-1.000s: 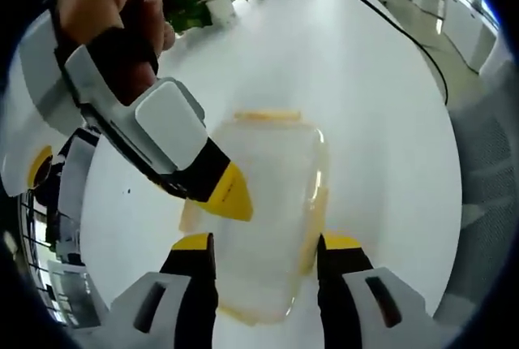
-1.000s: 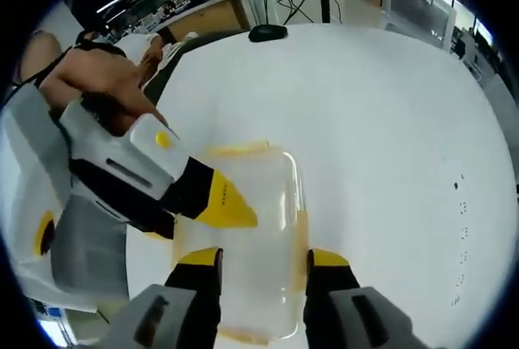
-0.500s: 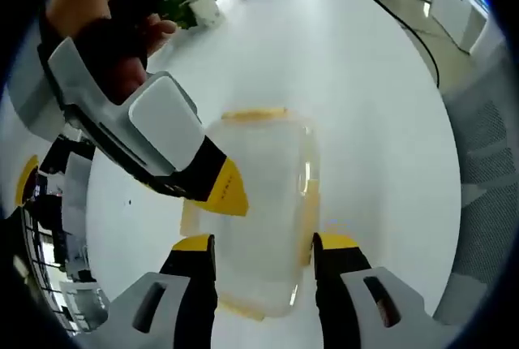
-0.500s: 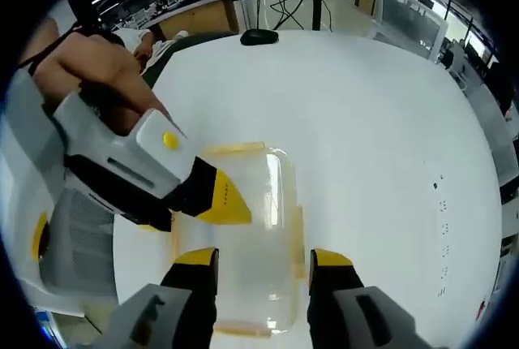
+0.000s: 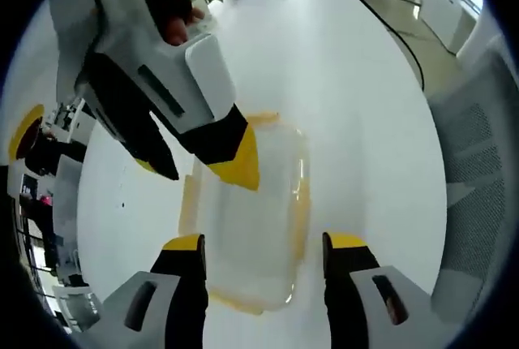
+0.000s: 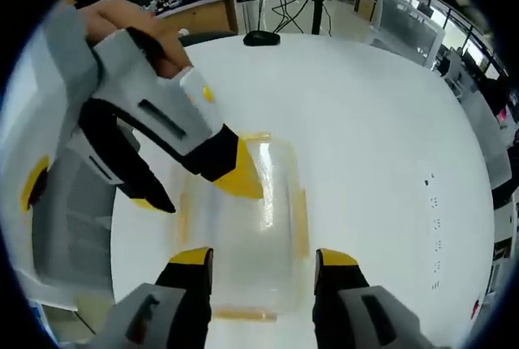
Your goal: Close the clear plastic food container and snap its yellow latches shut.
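left gripper view: container [image 5: 251,227] between tool [image 5: 263,245] jaws

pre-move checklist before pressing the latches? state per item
1. Lid on the clear container: looks seated, ok.
2. Yellow latches snapped down: cannot tell.
3. Left gripper open, jaws to either side of the container: ok.
4. Right gripper open, jaws to either side of the container: ok.
5. Contact between any yellow tip and the lid: cannot tell.
6. White table around the container free of obstacles: ok.
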`<state>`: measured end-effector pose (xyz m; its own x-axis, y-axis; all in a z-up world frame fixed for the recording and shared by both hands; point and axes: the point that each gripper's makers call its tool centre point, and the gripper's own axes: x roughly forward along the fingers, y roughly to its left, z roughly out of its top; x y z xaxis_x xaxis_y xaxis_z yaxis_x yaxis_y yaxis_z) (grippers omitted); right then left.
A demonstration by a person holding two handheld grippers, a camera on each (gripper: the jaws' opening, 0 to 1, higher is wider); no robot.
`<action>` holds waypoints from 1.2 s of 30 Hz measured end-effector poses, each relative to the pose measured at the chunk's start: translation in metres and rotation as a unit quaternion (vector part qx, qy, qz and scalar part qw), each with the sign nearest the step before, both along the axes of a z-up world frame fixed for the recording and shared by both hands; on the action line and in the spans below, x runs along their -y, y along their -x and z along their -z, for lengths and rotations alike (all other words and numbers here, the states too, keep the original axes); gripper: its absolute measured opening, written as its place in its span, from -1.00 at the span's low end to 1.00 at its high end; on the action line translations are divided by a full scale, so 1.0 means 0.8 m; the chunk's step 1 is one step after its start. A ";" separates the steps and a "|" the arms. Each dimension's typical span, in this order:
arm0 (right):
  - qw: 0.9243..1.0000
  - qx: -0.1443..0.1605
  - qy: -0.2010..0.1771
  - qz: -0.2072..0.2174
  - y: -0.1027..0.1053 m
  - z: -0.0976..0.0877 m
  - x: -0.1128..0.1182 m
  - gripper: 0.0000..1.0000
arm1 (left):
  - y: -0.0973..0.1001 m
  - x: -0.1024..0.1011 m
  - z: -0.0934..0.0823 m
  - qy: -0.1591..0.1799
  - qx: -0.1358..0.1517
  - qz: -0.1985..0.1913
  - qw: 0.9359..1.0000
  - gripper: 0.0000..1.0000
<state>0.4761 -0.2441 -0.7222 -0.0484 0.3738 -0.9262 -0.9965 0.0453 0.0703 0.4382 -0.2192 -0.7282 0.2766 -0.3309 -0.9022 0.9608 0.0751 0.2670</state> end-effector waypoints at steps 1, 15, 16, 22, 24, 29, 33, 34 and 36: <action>1.000 0.000 0.000 0.000 0.001 0.000 0.001 0.04 | -0.001 -0.002 0.000 0.001 -0.003 -0.003 1.000 0.17; 1.000 0.018 0.005 -0.011 0.013 -0.010 0.016 0.20 | -0.016 -0.027 -0.003 0.006 -0.022 -0.025 0.999 0.39; 1.000 0.019 0.005 -0.011 0.014 -0.010 0.017 0.22 | -0.018 -0.029 -0.002 0.004 -0.022 -0.026 0.999 0.42; 1.000 0.025 0.005 -0.005 0.018 -0.010 0.027 0.30 | -0.026 -0.036 -0.005 0.004 -0.025 -0.026 0.999 0.59; 1.000 0.026 0.005 -0.003 0.020 -0.010 0.030 0.34 | -0.030 -0.039 -0.004 0.001 -0.025 -0.028 0.999 0.62; 0.999 0.032 0.002 0.007 0.021 -0.006 0.035 0.40 | -0.037 -0.047 -0.001 -0.005 -0.025 -0.032 0.999 0.66; 0.999 0.031 0.004 0.011 0.027 0.001 0.039 0.44 | -0.040 -0.051 0.004 -0.010 -0.030 -0.035 0.999 0.72; 0.999 0.032 0.007 0.011 0.027 0.002 0.040 0.44 | -0.041 -0.052 0.006 -0.012 -0.032 -0.034 0.999 0.73; 0.999 0.033 0.008 0.011 0.028 0.004 0.042 0.46 | -0.040 -0.051 0.007 -0.011 -0.034 -0.030 0.999 0.76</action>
<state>0.4534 -0.2780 -0.7257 0.0215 0.3595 -0.9329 -0.9976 0.0688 0.0035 0.4704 -0.1787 -0.7340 0.2338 -0.2961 -0.9261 0.9706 0.1277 0.2042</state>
